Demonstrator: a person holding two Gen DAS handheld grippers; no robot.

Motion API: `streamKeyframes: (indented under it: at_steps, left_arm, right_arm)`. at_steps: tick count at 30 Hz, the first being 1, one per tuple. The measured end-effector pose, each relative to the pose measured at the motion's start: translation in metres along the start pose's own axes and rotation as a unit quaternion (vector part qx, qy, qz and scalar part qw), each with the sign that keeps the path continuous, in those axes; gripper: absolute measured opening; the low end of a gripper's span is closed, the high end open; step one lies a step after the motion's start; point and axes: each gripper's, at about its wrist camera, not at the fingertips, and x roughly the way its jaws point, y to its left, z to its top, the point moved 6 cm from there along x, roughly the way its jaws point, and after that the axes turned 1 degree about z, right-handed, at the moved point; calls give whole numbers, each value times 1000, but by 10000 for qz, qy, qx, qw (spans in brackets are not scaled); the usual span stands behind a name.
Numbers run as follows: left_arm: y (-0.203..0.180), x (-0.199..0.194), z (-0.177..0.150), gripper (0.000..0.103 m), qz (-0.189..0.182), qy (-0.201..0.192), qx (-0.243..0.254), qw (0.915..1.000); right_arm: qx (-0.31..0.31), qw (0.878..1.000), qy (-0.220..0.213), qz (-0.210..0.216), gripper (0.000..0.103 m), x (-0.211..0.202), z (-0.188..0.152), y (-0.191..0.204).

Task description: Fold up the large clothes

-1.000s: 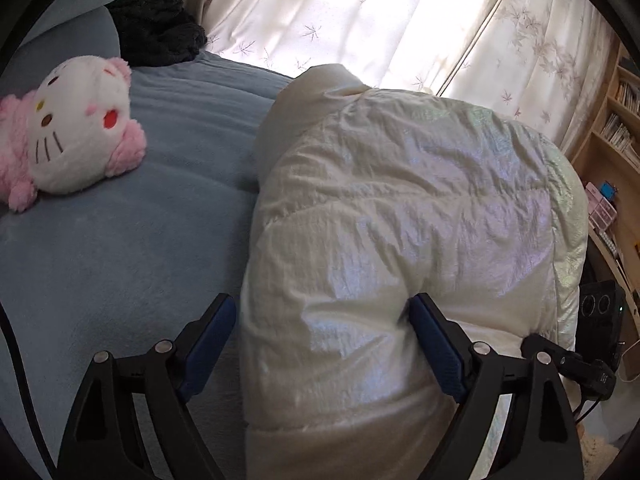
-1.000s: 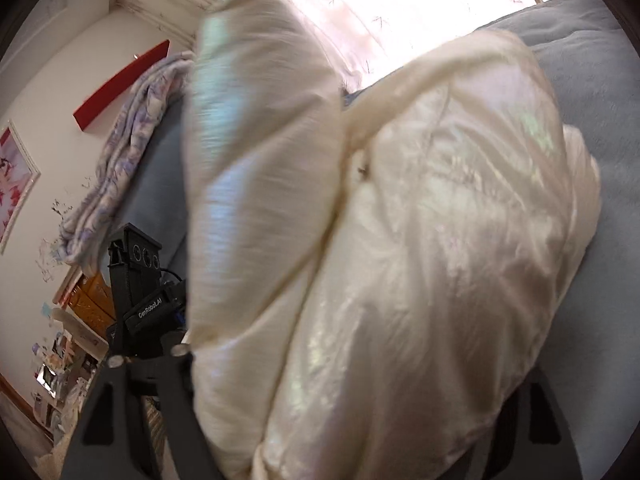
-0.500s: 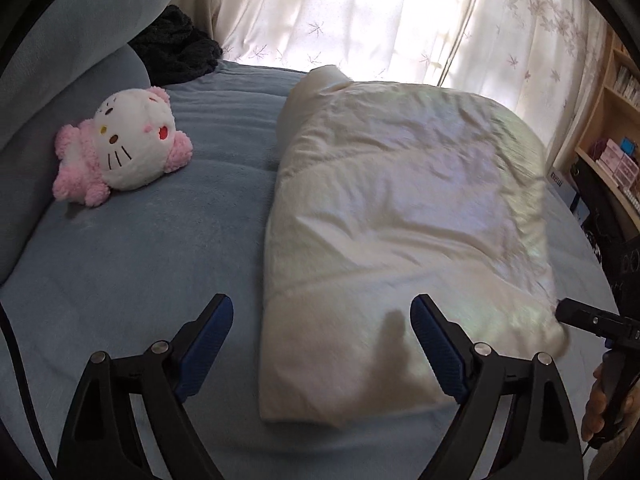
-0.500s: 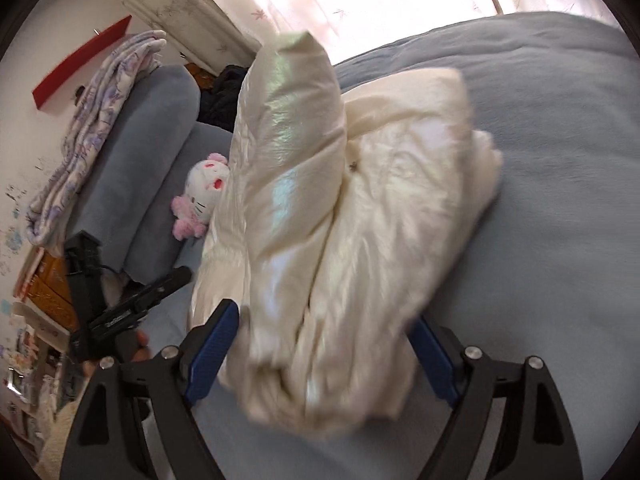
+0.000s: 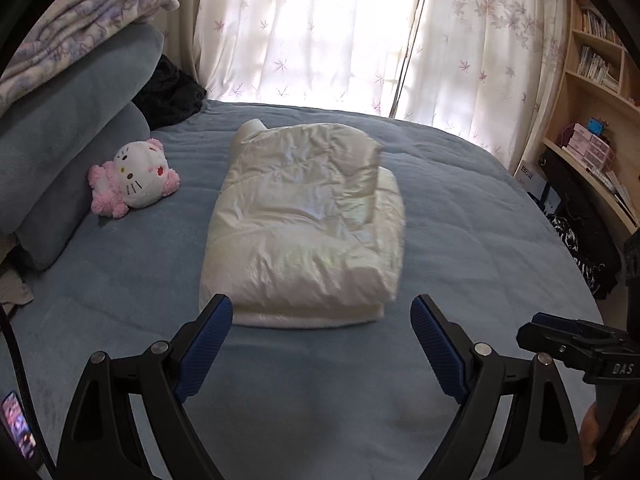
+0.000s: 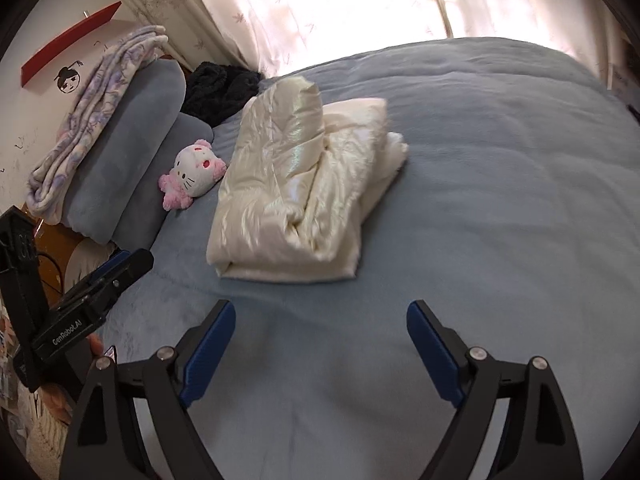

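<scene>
A shiny cream puffer jacket (image 5: 304,232) lies folded into a thick rectangular bundle in the middle of the blue bed (image 5: 304,408). The right wrist view shows the same jacket (image 6: 296,196) from its other side, with the folded layers stacked. My left gripper (image 5: 320,344) hovers open just short of the bundle's near edge, nothing between its blue pads. My right gripper (image 6: 320,344) is well back from the jacket over bare bedding; its jaws are still opening and hold nothing. Each gripper shows at the edge of the other's view.
A pink and white plush cat (image 5: 132,178) lies left of the jacket against grey-blue pillows (image 5: 68,156). A folded floral blanket (image 5: 80,20) tops the pillows, and a dark garment (image 5: 170,94) sits by the curtained window. Bookshelves (image 5: 592,92) stand at the right. A phone (image 5: 18,426) lies at the lower left.
Both grippers have let go of the jacket and pulled back and up from it. The jacket now rests folded on the bed, seen much smaller in both views.
</scene>
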Motion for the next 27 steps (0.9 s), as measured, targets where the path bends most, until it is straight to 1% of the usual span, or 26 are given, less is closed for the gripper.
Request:
streamKeyframes:
  at_steps: [5, 9, 13, 15, 17, 20, 27]
  left_arm:
    - [-39, -52, -25, 90, 98, -73, 123, 9998]
    - [-65, -88, -46, 92, 163, -154, 192, 9996]
    - [-92, -121, -70, 92, 444, -333, 418, 9976]
    - [-105, -132, -83, 93, 561, -357, 524, 9964]
    - [-118, -141, -96, 93, 496, -334, 585, 9965]
    - [-131, -152, -112, 93, 423, -333, 576, 9969]
    - [-144, -163, -142, 93, 234, -187, 193, 9994]
  right_arm:
    - [-47, 9998, -177, -114, 88, -63, -29, -1]
    - [-183, 9982, -422, -388, 89, -106, -50, -3]
    - [-212, 9967, -616, -478, 89, -136, -73, -5]
    - [-248, 9951, -723, -622, 89, -148, -84, -7]
    - [-268, 9933, -835, -754, 89, -158, -94, -9]
    - [-180, 9919, -954, -817, 90, -171, -110, -14]
    - [-47, 9870, -1171, -1098, 90, -192, -143, -27]
